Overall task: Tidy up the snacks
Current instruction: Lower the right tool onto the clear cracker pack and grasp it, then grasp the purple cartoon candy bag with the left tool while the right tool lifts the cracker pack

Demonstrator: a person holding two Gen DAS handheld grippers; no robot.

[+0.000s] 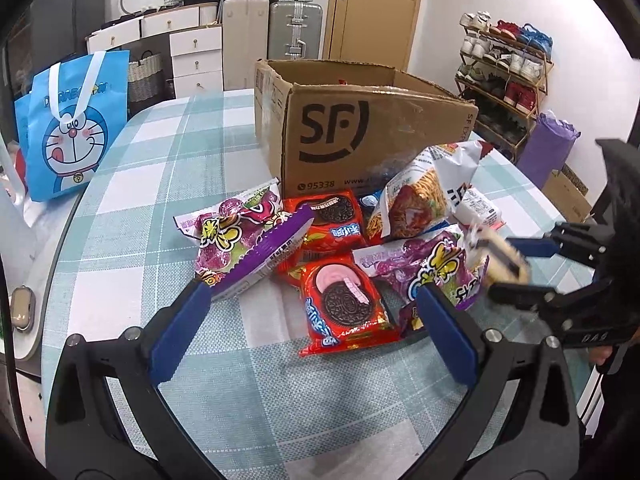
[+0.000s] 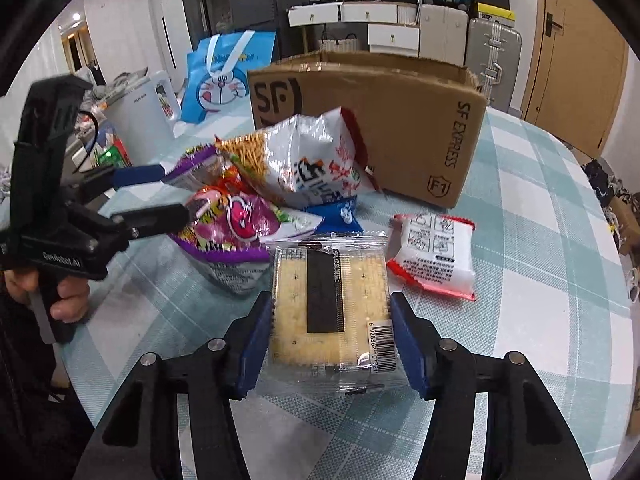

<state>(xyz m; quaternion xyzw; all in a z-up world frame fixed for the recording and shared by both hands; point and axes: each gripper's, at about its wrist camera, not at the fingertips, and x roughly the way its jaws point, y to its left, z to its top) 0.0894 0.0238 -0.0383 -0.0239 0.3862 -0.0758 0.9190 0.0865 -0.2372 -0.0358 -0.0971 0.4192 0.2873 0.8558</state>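
Note:
A clear pack of square crackers (image 2: 328, 304) sits between the blue pads of my right gripper (image 2: 330, 300), which is shut on its two sides. In the left wrist view that pack (image 1: 506, 258) looks blurred in the right gripper (image 1: 502, 266) at the right edge of the snack pile. My left gripper (image 1: 312, 292) stands open over a red cookie pack (image 1: 344, 304), touching nothing. Around it lie purple candy bags (image 1: 240, 236), a second red cookie pack (image 1: 332, 216) and a noodle snack bag (image 1: 420, 192). The open cardboard box (image 1: 360, 132) stands behind the pile.
A small white and red pack (image 2: 436, 256) lies alone to the right of the crackers. A blue cartoon tote bag (image 1: 72, 128) stands at the far left of the checked tablecloth (image 1: 260, 400). A person's hand (image 2: 68, 300) grips the left gripper's handle.

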